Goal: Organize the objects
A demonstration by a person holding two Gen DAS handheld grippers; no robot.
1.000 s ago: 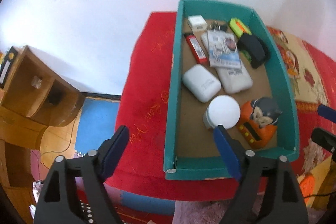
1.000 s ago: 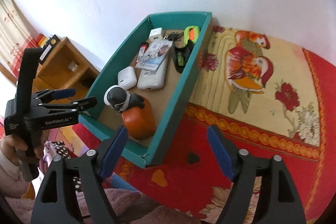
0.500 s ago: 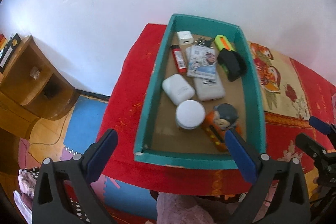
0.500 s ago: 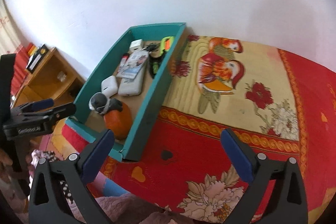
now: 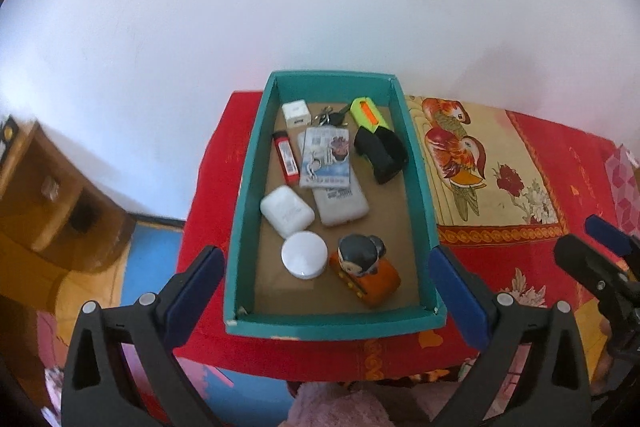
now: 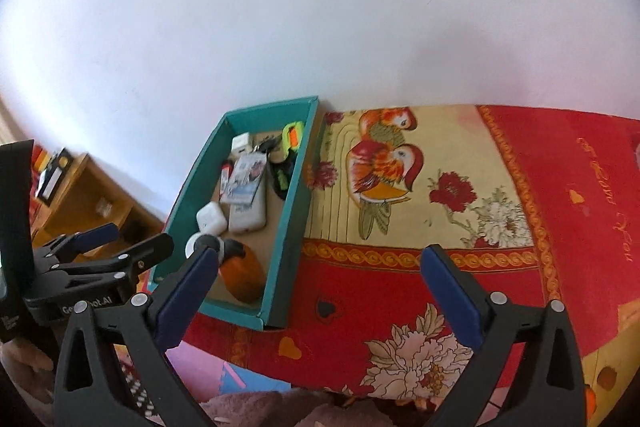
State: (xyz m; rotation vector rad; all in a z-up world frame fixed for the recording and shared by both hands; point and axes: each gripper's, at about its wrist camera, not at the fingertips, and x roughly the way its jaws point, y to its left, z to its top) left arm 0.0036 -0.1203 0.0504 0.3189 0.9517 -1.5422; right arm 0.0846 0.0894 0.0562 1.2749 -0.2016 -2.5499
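1. At the far left, seen from the right wrist, the left gripper (image 6: 120,247) hangs off the table's left edge, near the teal box's near-left corner. Its jaws stand wide apart with nothing between them; its own camera shows the blue pads flanking the box from above without touching it.

2. The teal box (image 5: 244,183) sits on the left end of the red tablecloth (image 5: 520,267), against the white wall. Everything I take to be the task's objects lies inside it: a white charger cube (image 5: 296,113) and keys (image 5: 330,115) at the far end, a red lighter (image 5: 287,158), a card holder (image 5: 326,157) lying on a white power bank (image 5: 340,199), and a yellow-green knife (image 5: 366,111) by a black pouch (image 5: 382,155).

3. Nearer the front lie a white earbud case (image 5: 286,211), a round white jar (image 5: 304,255) and an orange cartoon-figure toy (image 5: 366,267).

4. Right of the box, the cloth with its bird print (image 6: 384,163) carries no loose item that I can see.

5. The right gripper (image 6: 320,283) hovers above that bare cloth, just right of the box, jaws fully spread and holding nothing.

6. My judgement: the collecting step looks finished, with both hands clear of the box. If anything remains, the next move calls for checking the table beyond view, or descending straight down for a piece to straighten, such as the toy.
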